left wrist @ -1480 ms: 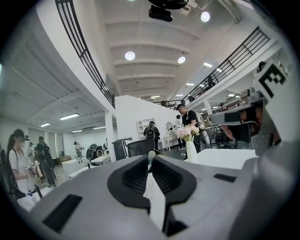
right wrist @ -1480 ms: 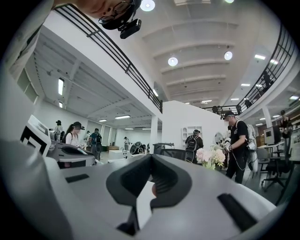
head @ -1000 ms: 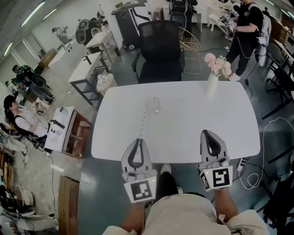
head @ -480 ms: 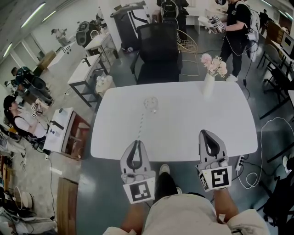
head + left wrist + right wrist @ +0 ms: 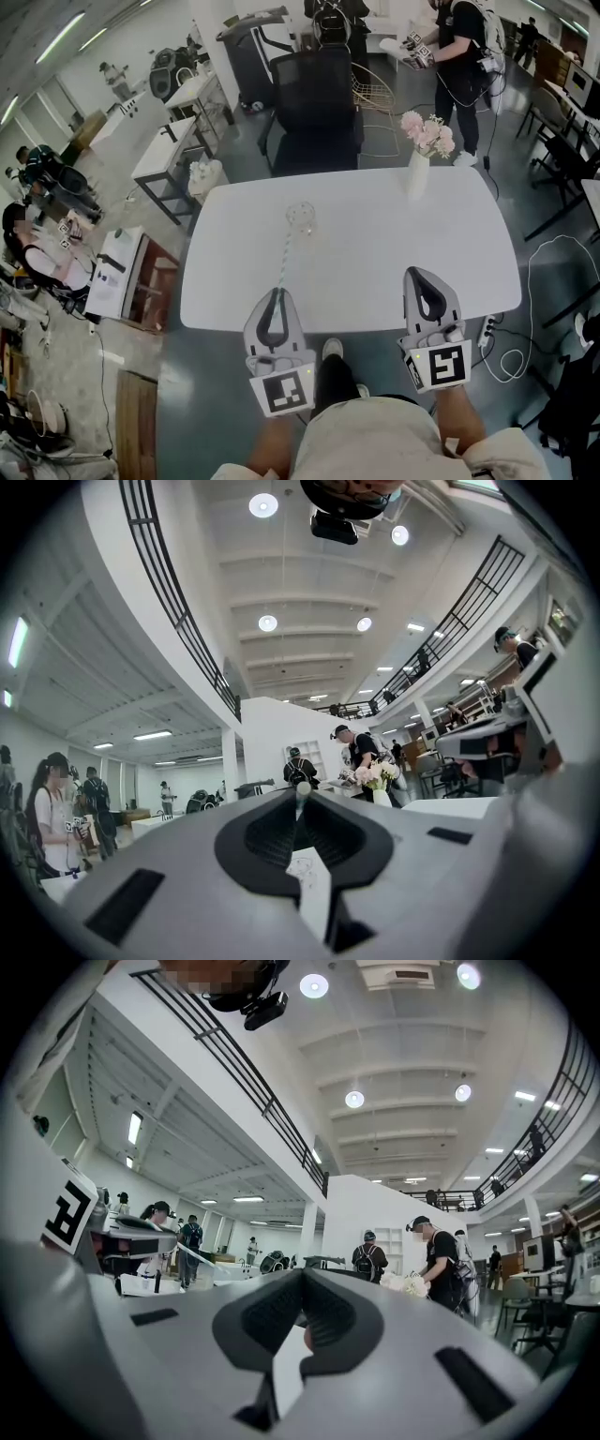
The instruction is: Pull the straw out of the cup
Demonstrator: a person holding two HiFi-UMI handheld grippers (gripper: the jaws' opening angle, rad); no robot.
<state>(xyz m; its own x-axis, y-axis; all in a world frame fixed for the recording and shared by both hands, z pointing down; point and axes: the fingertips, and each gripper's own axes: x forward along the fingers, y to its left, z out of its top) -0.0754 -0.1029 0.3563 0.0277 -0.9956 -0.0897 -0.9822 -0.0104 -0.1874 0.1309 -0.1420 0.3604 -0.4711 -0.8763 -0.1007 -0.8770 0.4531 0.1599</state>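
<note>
A clear glass cup [image 5: 301,217] stands on the white table [image 5: 412,244], left of the middle. A thin pale straw [image 5: 285,258] slants from the cup toward the near edge. Whether its far end is inside the cup I cannot tell. My left gripper [image 5: 278,292] hovers at the near edge, shut on the straw's near end. In the left gripper view the straw's round end [image 5: 301,787] shows between the tips of the left gripper [image 5: 300,795]. My right gripper [image 5: 427,274] sits over the near right edge, shut and holding nothing. In its own view the right gripper [image 5: 302,1277] has its jaws together.
A white vase of pink flowers [image 5: 419,155] stands at the table's far right. A black office chair [image 5: 314,103] is pushed up to the far side. A person [image 5: 459,47] stands beyond the table at the back right. Desks and people fill the left.
The head view has shifted slightly. The cup, the straw and both grippers keep their places. The person at the back right has stepped a little leftward.
</note>
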